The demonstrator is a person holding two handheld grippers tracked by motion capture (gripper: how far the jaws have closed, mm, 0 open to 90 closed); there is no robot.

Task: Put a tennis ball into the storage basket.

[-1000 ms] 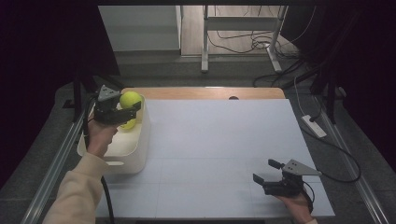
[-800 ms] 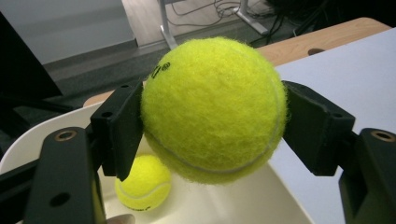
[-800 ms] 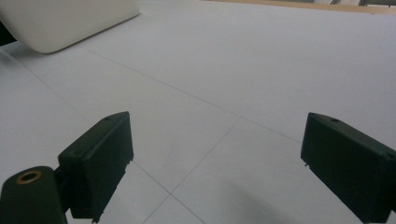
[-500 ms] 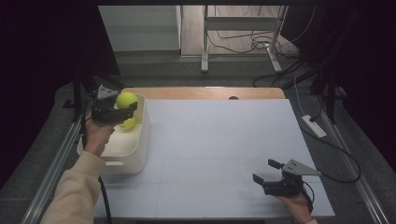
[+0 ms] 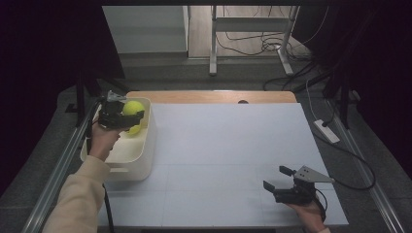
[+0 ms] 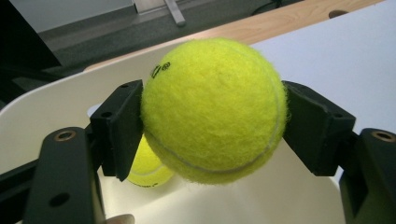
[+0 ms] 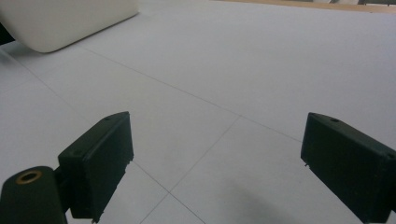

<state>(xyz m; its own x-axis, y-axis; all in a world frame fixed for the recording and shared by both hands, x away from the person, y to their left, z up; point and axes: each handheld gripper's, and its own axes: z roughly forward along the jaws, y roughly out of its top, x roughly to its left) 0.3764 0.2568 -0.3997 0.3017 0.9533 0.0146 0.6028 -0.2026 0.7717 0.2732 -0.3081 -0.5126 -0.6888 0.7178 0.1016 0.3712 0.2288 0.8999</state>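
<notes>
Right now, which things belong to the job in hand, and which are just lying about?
In the job:
- left gripper, shut on a tennis ball
- second tennis ball lying in the bin
- white bin

Lying about:
- right gripper, open over the white table
- power strip on the floor
</notes>
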